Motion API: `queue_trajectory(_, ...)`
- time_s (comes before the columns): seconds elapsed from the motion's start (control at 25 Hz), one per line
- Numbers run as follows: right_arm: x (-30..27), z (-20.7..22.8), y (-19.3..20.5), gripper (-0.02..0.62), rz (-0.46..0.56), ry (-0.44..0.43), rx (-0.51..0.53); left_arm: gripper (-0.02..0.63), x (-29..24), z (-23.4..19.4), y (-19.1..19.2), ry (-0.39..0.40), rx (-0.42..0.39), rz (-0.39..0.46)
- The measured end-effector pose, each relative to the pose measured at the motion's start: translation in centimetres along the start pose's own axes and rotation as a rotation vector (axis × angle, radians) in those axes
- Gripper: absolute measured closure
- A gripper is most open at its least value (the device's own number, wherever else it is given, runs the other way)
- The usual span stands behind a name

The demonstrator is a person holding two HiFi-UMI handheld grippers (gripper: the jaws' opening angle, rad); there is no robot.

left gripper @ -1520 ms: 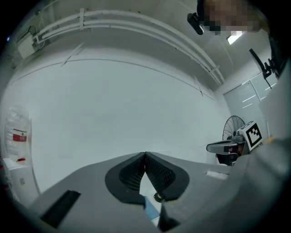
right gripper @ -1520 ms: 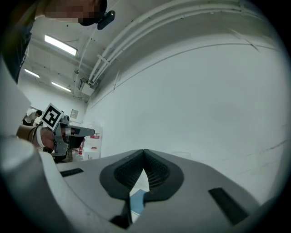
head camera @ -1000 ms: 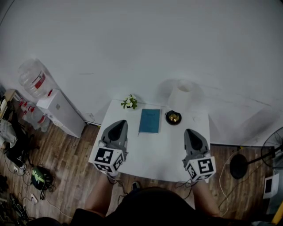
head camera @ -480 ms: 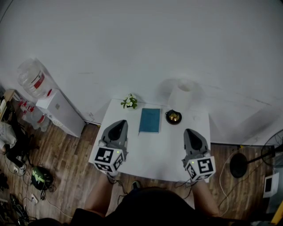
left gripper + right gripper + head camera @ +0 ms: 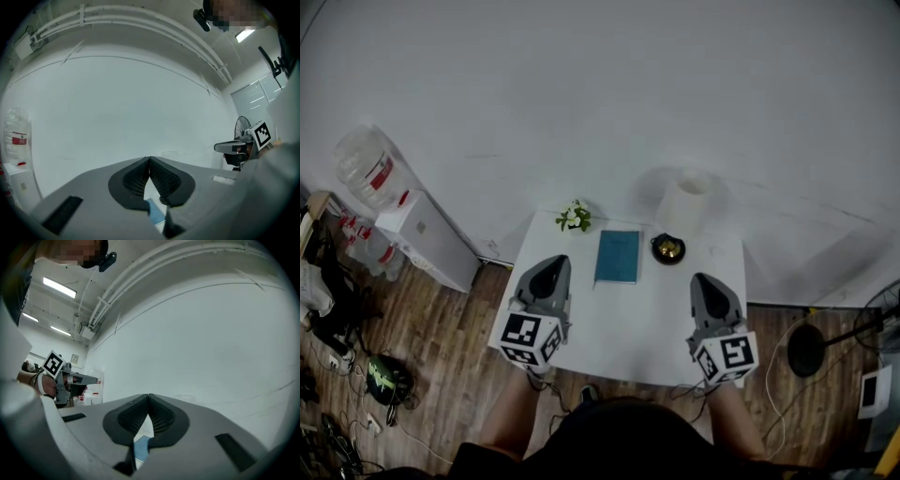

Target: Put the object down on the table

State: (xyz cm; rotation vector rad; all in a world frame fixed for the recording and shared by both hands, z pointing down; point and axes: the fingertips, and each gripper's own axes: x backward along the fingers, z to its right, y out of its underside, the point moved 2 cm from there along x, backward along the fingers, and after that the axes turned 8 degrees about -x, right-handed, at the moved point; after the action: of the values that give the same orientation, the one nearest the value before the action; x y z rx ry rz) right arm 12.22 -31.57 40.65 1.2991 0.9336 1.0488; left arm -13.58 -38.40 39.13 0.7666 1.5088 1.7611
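A teal book [image 5: 617, 256] lies flat on the small white table [image 5: 628, 333], near its far edge. Both grippers hover level over the table's near half, pointing at the wall. My left gripper [image 5: 547, 270] is shut with nothing between its jaws; in the left gripper view its tips [image 5: 149, 159] meet and a bit of the book [image 5: 153, 210] shows below them. My right gripper [image 5: 711, 282] is shut and empty too; in its own view the tips [image 5: 148, 396] touch, with the book [image 5: 140, 447] beneath.
A small potted plant [image 5: 574, 217], a dark round dish with a gold centre [image 5: 667, 249] and a white lamp shade [image 5: 684, 201] stand along the table's far edge. A water dispenser [image 5: 403, 216] is at the left, a fan [image 5: 881, 319] at the right, clutter on the wooden floor.
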Motion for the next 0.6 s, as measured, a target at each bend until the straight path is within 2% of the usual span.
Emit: queue_trajectory(0.6,-0.72,-0.86,-0.26,0.591,0.006,-0.014,0.018,0.601,0.14,-0.87,0.8,-0.005,0.013,-0.016)
